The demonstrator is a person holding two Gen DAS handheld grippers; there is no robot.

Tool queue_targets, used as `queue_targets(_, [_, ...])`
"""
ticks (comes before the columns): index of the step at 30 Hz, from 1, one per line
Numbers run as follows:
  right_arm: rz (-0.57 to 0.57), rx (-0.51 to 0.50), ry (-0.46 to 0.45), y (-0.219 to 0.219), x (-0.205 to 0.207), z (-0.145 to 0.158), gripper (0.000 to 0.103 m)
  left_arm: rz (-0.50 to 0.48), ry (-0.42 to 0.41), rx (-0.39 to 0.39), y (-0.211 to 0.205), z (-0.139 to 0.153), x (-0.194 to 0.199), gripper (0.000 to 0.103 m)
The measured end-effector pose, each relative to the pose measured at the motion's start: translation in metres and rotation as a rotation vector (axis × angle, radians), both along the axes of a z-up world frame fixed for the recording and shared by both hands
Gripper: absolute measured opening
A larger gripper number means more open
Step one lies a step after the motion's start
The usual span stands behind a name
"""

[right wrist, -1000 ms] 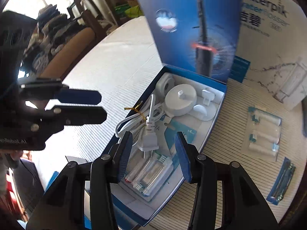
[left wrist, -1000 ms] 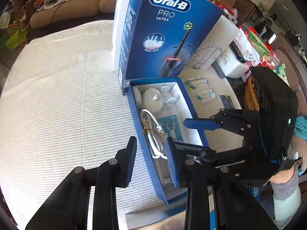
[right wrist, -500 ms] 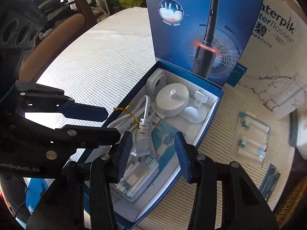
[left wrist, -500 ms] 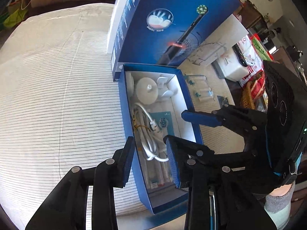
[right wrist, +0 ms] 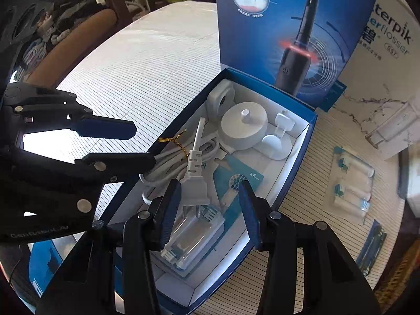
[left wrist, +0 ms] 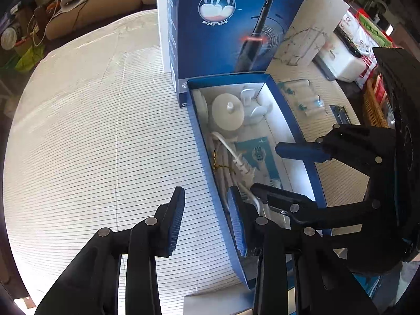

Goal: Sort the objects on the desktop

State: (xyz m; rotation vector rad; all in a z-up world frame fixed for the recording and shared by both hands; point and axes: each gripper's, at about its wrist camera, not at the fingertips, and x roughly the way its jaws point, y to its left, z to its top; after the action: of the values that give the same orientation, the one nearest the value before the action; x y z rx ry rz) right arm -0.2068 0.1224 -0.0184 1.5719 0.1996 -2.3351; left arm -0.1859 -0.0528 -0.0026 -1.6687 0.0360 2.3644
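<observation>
1. The open blue box (right wrist: 296,157) lies on the striped surface (left wrist: 92,144), and its lid (right wrist: 288,26) stands upright at the far end of the box, so everything inside can be reached from above.
2. Inside the box, the white charger base (right wrist: 242,128) sits at the far end. The coiled white cable (right wrist: 168,168) with its plug (right wrist: 195,183) lies in the middle, and a clear pack of brush heads (right wrist: 191,239) lies at the near end.
3. The right tongs (right wrist: 210,210) hang above the near part of the box. They are open wide and hold nothing. The plug and the clear pack show between the 2 fingers, probably because one of them is to be picked or pushed into place.
4. The left tongs (left wrist: 206,220) are also open and empty. They straddle the left wall of the box, perhaps to steady it.
5. A second brush-head pack (right wrist: 351,183) lies on the surface just right of the box, and it is not yet sorted.
</observation>
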Motion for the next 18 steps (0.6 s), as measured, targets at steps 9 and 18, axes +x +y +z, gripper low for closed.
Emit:
queue_targets(9, [0.032, -0.057, 0.013, 0.004, 0.014, 0.007, 0.043, 0.041, 0.020, 0.114, -0.015, 0.015, 0.003, 0.035])
queue_targets(18, [0.030, -0.129, -0.037, 0.016, 0.011, -0.005, 0.027, 0.066, 0.020, 0.245, -0.017, 0.029, 0.006, 0.028])
